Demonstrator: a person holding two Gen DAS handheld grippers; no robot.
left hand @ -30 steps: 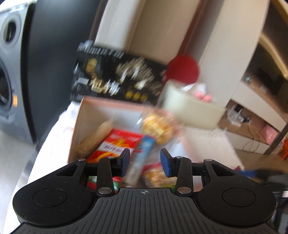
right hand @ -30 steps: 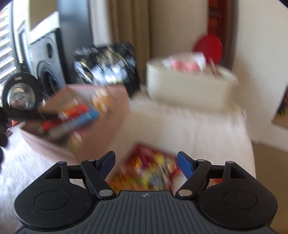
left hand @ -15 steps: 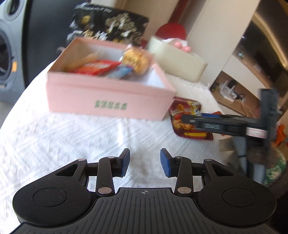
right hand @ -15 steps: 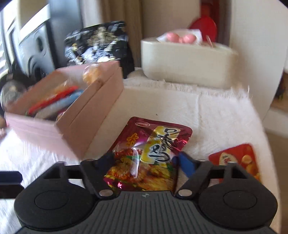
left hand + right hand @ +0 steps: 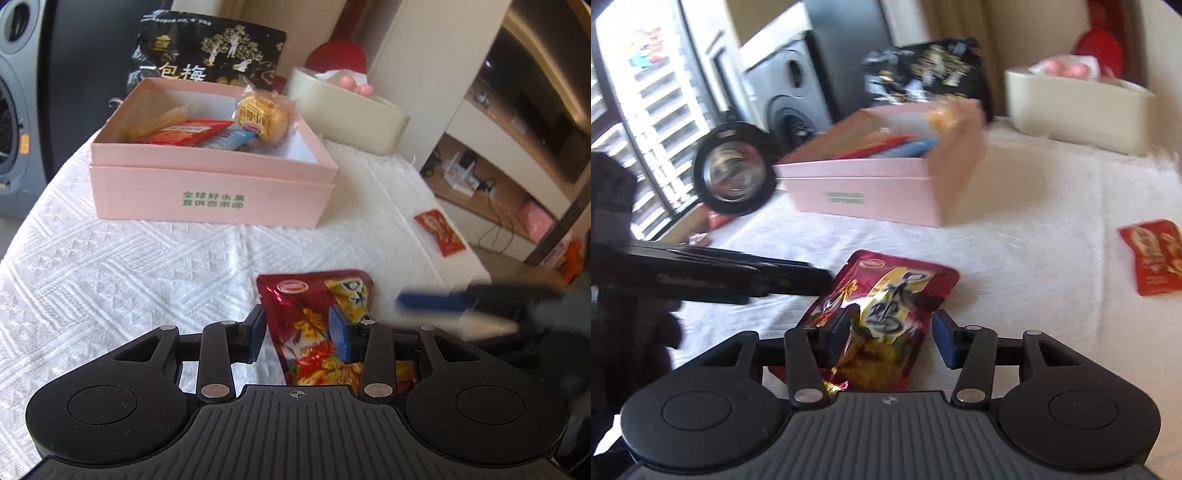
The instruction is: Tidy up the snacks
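**Both grippers at the dark-red snack packet**

Left gripper (image 5: 297,330): jaws apart, unmoving, straddling the dark-red snack packet (image 5: 317,314) on the white-clothed desk (image 5: 147,266). Right gripper (image 5: 890,334): jaws closing around the packet, right pad clear. Pink box (image 5: 207,184) behind.

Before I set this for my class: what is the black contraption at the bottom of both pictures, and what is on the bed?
Each picture is taken by a camera on a hand-held gripper, looking forward along its jaws. A person holds one in each hand. The left gripper and the right gripper both hang over a maroon snack packet on the white cover. The right jaws are closing with the packet between them, not yet gripping. Behind stands a pink box of snacks; a small red packet lies apart.
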